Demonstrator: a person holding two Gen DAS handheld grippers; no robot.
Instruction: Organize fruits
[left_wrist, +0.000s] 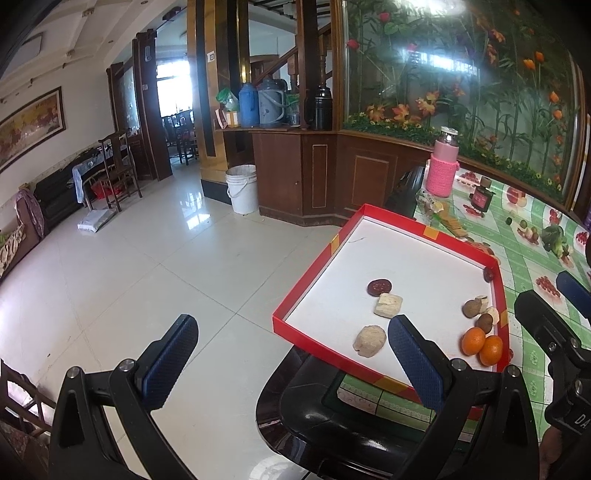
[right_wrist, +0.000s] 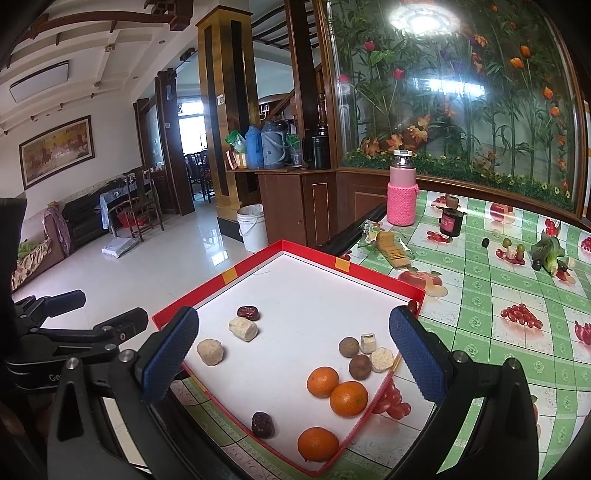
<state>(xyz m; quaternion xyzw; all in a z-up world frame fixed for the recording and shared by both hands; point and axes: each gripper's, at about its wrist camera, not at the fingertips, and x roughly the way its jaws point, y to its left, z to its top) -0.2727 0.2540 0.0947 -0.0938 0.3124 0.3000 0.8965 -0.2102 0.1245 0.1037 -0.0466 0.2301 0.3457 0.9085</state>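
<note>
A red-rimmed white tray (right_wrist: 347, 266) lies on the table's near left corner; it also shows in the left wrist view (left_wrist: 424, 232). In it lie three oranges (right_wrist: 348, 398), two brown round fruits (right_wrist: 360, 366), dark red pieces (right_wrist: 248, 312) and pale beige chunks (right_wrist: 242, 329). My right gripper (right_wrist: 293, 363) is open and empty, above the tray's near part. My left gripper (left_wrist: 291, 365) is open and empty, at the tray's left edge, partly over the floor. The oranges (left_wrist: 482, 345) lie right of its right finger.
The table (right_wrist: 498, 350) has a green fruit-print cloth. At its back stand a pink bottle (right_wrist: 402, 192), a dark jar (right_wrist: 451, 221) and a cracker pack (right_wrist: 391, 247). A glass flower panel rises behind. Tiled floor and a white bucket (left_wrist: 242, 188) lie left.
</note>
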